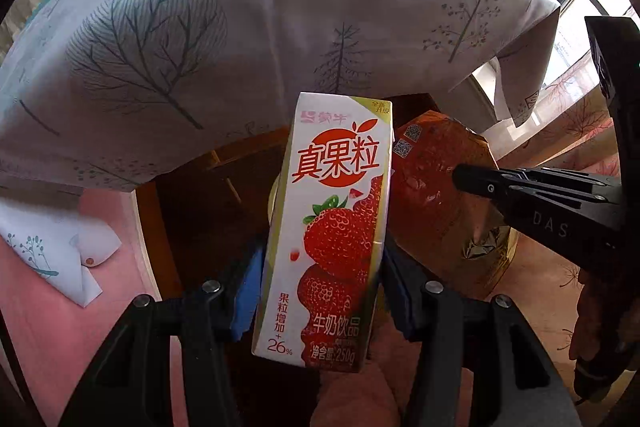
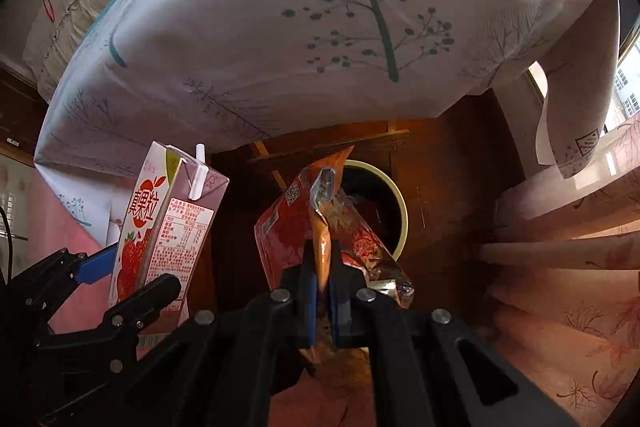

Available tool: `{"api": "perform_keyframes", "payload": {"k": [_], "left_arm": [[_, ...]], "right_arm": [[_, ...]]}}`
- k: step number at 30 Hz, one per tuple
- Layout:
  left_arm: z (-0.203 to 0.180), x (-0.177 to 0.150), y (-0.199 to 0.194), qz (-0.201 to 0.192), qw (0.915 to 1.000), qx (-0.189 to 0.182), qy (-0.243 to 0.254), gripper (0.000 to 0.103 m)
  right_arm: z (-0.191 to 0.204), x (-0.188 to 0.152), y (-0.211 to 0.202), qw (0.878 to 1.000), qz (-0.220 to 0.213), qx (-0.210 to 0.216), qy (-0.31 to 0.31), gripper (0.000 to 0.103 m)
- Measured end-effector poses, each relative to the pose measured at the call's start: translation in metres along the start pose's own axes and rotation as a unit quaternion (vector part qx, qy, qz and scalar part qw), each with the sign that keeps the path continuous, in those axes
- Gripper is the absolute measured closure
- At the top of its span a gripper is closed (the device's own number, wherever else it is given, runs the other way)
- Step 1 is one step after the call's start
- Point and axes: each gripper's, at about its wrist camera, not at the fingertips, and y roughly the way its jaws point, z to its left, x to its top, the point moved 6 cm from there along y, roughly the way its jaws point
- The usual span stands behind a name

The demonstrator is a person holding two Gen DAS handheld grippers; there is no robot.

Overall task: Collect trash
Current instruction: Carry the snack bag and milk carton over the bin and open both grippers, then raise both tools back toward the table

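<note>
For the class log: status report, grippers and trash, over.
Left gripper shut on milk carton. Right gripper shut on snack wrapper. Bin below, table edge close.

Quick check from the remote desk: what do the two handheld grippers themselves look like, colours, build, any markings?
Both are matte black plastic. The left gripper has two slotted linkage arms with round silver pivot bolts and blue pads on the fingers. The right gripper has the same build: black fingers, blue pads, silver bolts. Seen from the left wrist, its side carries pale "DAS" lettering. No cables or sleeves are clearly visible.
</note>
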Motion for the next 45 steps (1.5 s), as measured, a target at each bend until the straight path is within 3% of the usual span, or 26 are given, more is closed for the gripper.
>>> {"api": "perform_keyframes", "payload": {"k": [6, 12, 14, 16, 21, 27, 33, 38, 45], "left_arm": [[0.0, -0.002, 0.108, 0.007, 1.0, 0.0, -0.002, 0.05], [-0.003, -0.003, 0.174, 0.018, 0.9994, -0.028, -0.012, 0.043], [0.001, -0.001, 0.185, 0.023, 0.9991, -0.03, -0.022, 0.015], [0.005, 0.002, 0.187, 0.018, 0.9991, -0.024, -0.031, 0.014], [0.018, 0.003, 0.172, 0.015, 0.9984, -0.004, -0.054, 0.007], [0.025, 0.0, 0.105, -0.008, 0.9966, 0.023, -0.079, 0.007], [0.026, 0.019, -0.003, -0.041, 0.9955, 0.026, -0.081, 0.007], [0.031, 0.04, -0.097, -0.082, 0.9939, 0.032, -0.067, 0.007], [0.041, 0.089, -0.213, -0.159, 0.9844, 0.032, -0.068, 0.007]], "right_arm": [[-0.033, -0.004, 0.111, 0.999, 0.005, -0.018, 0.049, 0.099], [-0.05, -0.002, 0.186, 0.998, 0.02, -0.005, 0.067, 0.091], [-0.058, -0.005, 0.203, 0.996, 0.037, 0.009, 0.086, 0.086], [-0.061, -0.006, 0.212, 0.994, 0.048, 0.019, 0.097, 0.069], [-0.06, -0.006, 0.204, 0.993, 0.045, 0.031, 0.101, 0.057], [-0.043, -0.005, 0.133, 0.992, 0.034, 0.054, 0.108, 0.057], [-0.006, 0.003, 0.028, 0.993, 0.031, 0.083, 0.072, 0.056], [0.026, 0.018, -0.068, 0.995, -0.006, 0.099, 0.027, 0.056], [0.062, 0.052, -0.185, 0.992, -0.083, 0.096, 0.003, 0.056]]}}
